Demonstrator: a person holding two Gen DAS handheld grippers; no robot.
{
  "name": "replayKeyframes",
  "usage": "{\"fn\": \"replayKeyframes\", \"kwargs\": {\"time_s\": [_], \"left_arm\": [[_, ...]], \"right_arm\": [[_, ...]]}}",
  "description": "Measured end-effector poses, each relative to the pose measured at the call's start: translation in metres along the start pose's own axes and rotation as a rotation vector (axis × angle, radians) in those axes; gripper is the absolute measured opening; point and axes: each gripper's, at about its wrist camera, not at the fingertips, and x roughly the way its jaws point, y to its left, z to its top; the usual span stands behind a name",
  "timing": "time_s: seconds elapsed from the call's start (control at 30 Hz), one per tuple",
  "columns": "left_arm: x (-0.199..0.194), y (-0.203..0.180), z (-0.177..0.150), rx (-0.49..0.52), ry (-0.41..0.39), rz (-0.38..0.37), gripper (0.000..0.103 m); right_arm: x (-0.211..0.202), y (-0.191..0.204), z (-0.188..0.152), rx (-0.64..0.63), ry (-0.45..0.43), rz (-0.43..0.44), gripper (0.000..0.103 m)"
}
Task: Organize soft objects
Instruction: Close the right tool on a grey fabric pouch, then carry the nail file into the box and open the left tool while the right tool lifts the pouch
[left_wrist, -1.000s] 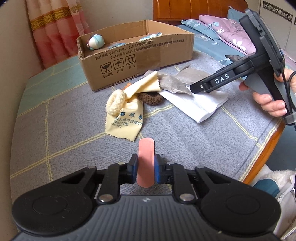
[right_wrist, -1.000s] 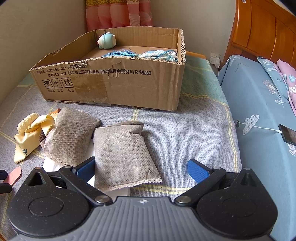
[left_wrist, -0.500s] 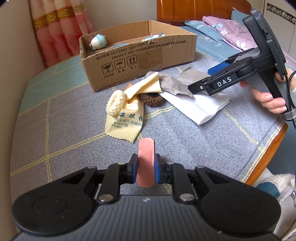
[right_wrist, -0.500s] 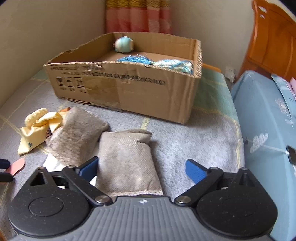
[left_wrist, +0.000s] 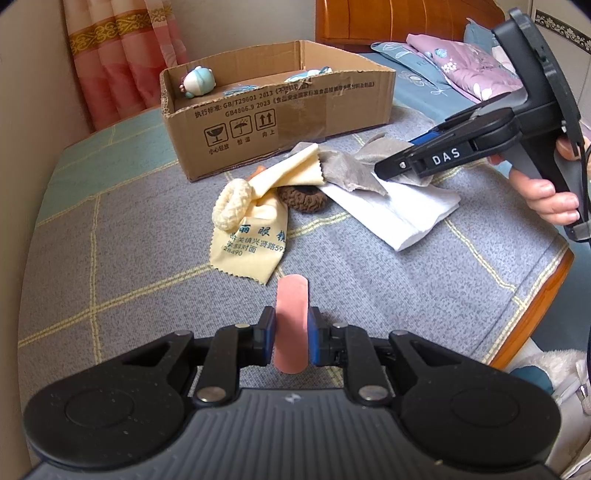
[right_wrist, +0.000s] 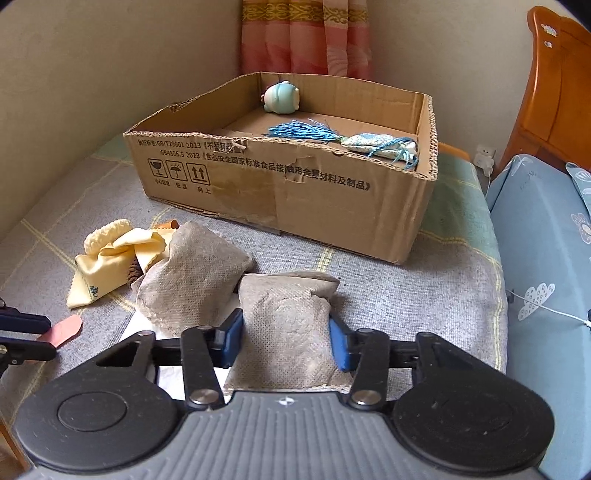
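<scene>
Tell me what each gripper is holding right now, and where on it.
Left gripper is shut on the pink strip, clamped at its lower half. Right gripper has just been closing; its pads now squeeze the sides of the nearer grey pouch.

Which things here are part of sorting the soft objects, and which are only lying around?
Part of the job:
- cardboard box
- grey pouch, between the right gripper pads, which have just been closing
- pink strip in the left gripper
- yellow cloth
- cream ring
- brown scrunchie

Lying about:
- curtain
- pillow
- white cable
</scene>
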Motion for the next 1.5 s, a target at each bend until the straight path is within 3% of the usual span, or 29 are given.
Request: {"fn": "replayKeyframes", "kwargs": {"time_s": [0.37, 1.03, 1.23, 1.5], "left_arm": [[-0.002, -0.005, 0.003, 0.015, 0.004, -0.025, 0.016], [-0.022, 0.001, 0.017, 0.015, -0.035, -0.018, 0.016], [-0.037, 0.009, 0.045, 0.037, -0.107, 0.001, 0.016], [-0.044, 0.022, 0.113, 0.099, -0.238, 0.058, 0.016]], "right_arm": [[-0.018, -0.002, -0.003, 0.014, -0.012, -0.019, 0.041], [-0.055, -0.005, 0.0, 0.036, -0.052, -0.031, 0.04], [-0.073, -0.001, 0.01, 0.021, -0.075, -0.037, 0.04], [-0.092, 0.006, 0.027, -0.01, -0.131, -0.031, 0.04]]}}
